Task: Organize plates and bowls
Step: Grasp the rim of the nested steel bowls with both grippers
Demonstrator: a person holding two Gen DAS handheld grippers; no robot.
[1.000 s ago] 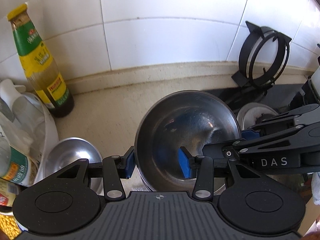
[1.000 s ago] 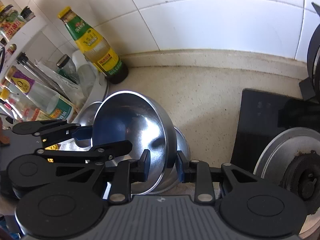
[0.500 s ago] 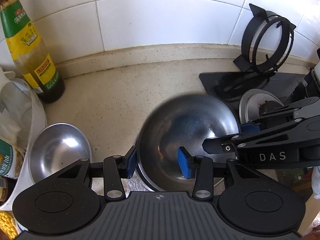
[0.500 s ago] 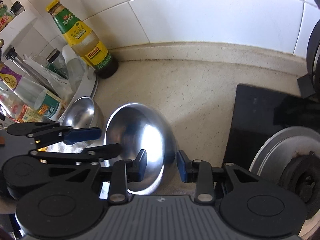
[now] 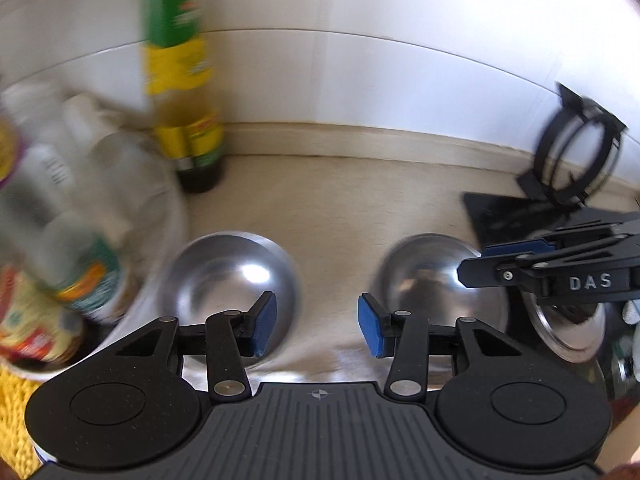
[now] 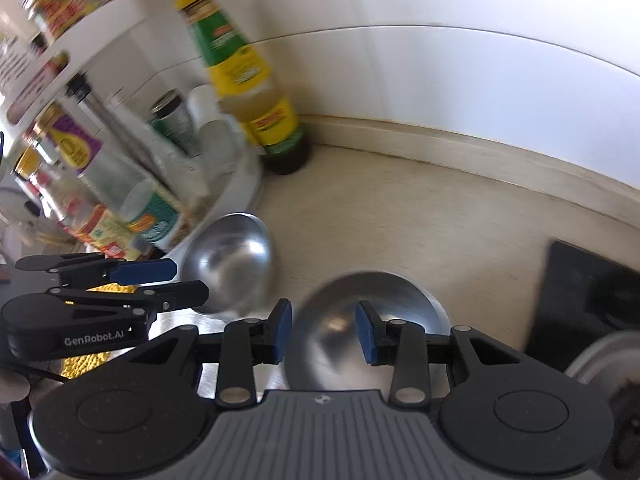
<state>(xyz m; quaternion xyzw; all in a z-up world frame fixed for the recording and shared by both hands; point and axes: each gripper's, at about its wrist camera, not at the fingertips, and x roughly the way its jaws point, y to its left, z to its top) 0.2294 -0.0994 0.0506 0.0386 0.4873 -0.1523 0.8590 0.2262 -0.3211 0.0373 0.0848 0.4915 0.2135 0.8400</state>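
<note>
Two steel bowls sit apart on the beige counter. The smaller bowl (image 5: 228, 280) (image 6: 236, 264) is on the left and the larger bowl (image 5: 436, 284) (image 6: 368, 316) on the right. My left gripper (image 5: 316, 330) (image 6: 176, 280) hovers over the bare counter between them. Its jaws are opening with nothing between them, and its left pad overlaps the smaller bowl's rim in the view. My right gripper (image 6: 324, 332) (image 5: 476, 262) hangs over the larger bowl. Its blue pads stand apart and clear of the rim. Both views are blurred by motion.
A sauce bottle (image 5: 188, 112) (image 6: 256, 92) with a green and yellow label stands at the tiled wall. A white rack (image 6: 240, 184) packed with bottles and jars crowds the left. A black stove (image 5: 504, 216) with a leaning pan support (image 5: 572, 156) lies to the right.
Both grippers held the larger bowl by its rim, tilted; it now rests on the counter and both have let go. Both views have swung left, the left gripper toward the smaller bowl.
</note>
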